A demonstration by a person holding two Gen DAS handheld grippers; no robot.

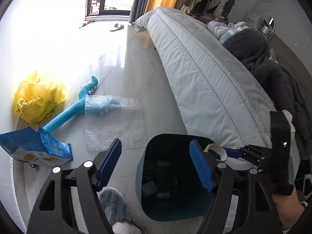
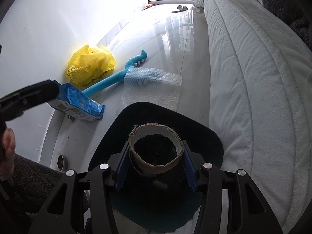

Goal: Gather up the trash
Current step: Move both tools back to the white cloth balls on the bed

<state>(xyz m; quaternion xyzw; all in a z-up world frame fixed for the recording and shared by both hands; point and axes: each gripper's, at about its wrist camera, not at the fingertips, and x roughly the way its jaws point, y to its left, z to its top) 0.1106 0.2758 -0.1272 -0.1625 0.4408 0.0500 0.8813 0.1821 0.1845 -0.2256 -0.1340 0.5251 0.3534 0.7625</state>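
Right gripper (image 2: 156, 162) jaws clamp a cardboard roll (image 2: 156, 152) right over the dark bin (image 2: 210, 142), not dropped yet. Left gripper (image 1: 156, 167) jaws open, empty. Bin holds some items. Left on the floor (image 1: 136, 62): bubble wrap (image 1: 115, 122), yellow bag (image 1: 39, 97), blue packet (image 1: 37, 148).
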